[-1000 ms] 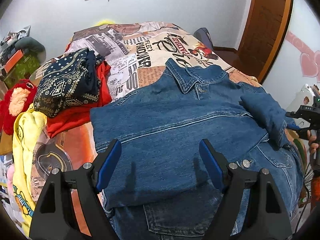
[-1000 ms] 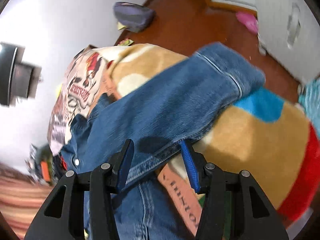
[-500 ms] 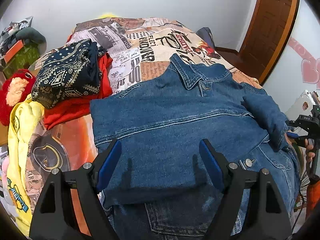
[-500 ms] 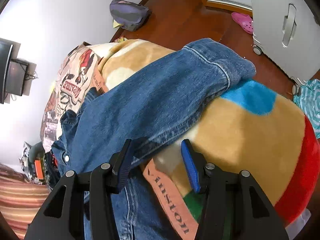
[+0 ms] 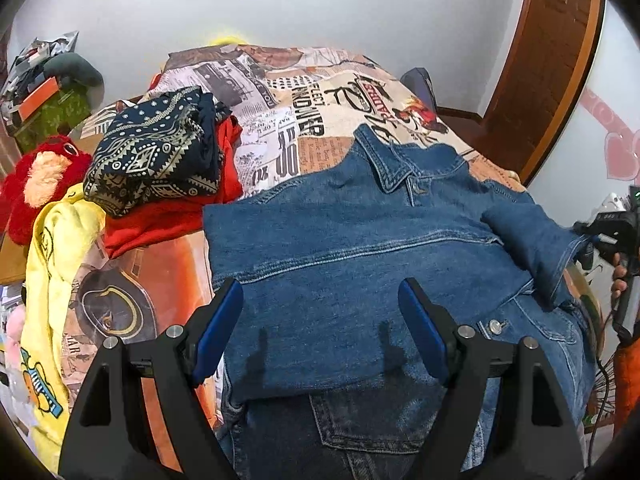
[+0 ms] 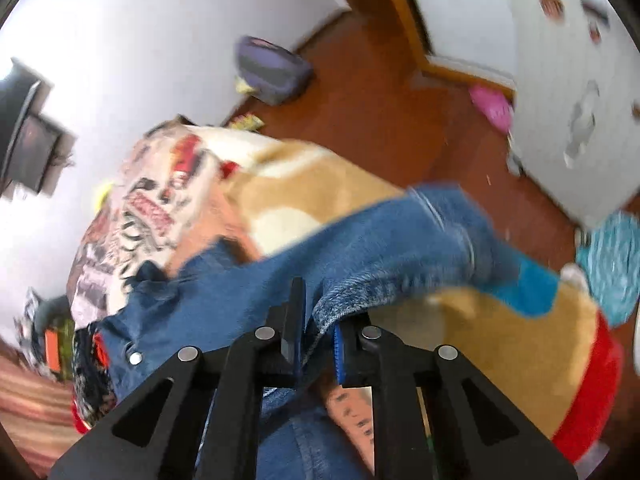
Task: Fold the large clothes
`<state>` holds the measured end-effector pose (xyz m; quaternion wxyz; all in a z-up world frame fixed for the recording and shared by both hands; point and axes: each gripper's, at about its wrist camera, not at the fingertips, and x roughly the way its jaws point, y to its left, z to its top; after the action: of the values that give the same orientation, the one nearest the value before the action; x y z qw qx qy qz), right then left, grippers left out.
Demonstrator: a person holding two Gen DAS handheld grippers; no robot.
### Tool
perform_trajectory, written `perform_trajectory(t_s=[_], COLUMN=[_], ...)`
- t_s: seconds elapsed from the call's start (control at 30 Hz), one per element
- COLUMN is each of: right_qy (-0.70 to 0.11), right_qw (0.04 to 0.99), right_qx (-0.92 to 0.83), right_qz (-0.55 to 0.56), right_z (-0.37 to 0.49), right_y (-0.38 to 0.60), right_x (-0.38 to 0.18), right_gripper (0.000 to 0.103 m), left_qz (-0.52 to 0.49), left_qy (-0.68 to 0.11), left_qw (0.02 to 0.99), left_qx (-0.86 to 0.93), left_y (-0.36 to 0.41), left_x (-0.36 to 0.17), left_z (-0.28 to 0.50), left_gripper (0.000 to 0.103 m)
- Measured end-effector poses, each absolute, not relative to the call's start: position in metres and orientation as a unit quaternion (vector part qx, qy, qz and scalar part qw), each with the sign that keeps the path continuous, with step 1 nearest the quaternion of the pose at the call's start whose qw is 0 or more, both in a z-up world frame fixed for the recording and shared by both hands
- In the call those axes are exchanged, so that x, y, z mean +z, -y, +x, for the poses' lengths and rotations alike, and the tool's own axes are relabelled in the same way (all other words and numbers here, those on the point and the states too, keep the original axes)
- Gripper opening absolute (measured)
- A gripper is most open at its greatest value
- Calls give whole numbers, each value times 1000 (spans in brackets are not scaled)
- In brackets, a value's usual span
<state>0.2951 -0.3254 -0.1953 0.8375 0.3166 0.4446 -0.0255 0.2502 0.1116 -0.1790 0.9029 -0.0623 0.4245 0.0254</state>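
Right hand-held gripper clamped on denim jacket sleeve edge at 3 o'clock — carry across flat, keep taut. Left hand-held gripper apart, hovering over jacket on bed.

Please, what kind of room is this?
Most likely a bedroom in a home: a bed with a printed cover carries a denim jacket, a pile of clothes and a red plush toy.

White walls, reddish wooden floor
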Motion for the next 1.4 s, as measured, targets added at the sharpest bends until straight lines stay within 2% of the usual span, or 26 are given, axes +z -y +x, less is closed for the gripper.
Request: perform_trajectory(t_s=[0.27,0.47,0.7,0.93,1.0,1.1,1.17,1.23,1.4], right_qy=[-362,-348,-411,-540,-562,-549,-549,-549,-528], right_qw=[900,894,850,771,750,761,756,753,767], right_qx=[93,209,303,337,347,343,350,357,363], right_qz=[225,190,127,27,-7,-56,-71,-69,-34], right_z=[271,263,264,259,250,235,232,234,235], right_y=[254,175,71,-3,-13,-18,-19,-21,4], right_x=[-92,-58,-91,-179,-193,-189,-183,-177,-151], right_gripper=[9,9,9,9,13,14,26,30,31], left_qz=[-65,-72,-78,-92,-96,-100,-103,-107,-103], left_qy=[-400,-380,-362,-361,-362,-368,-372,-374,-380], left_qw=[914,922,928,927,926,923,921,920,918], left_qx=[18,18,31,45,48,51,52,50,41], left_y=[-113,-120,-136,-152,-155,-159,-159,-158,-149], left_x=[-164,-150,-140,-142,-145,-149,-151,-152,-152], left_z=[241,229,213,202,199,199,200,202,209], left_gripper=[79,79,79,79,79,80,80,80,80])
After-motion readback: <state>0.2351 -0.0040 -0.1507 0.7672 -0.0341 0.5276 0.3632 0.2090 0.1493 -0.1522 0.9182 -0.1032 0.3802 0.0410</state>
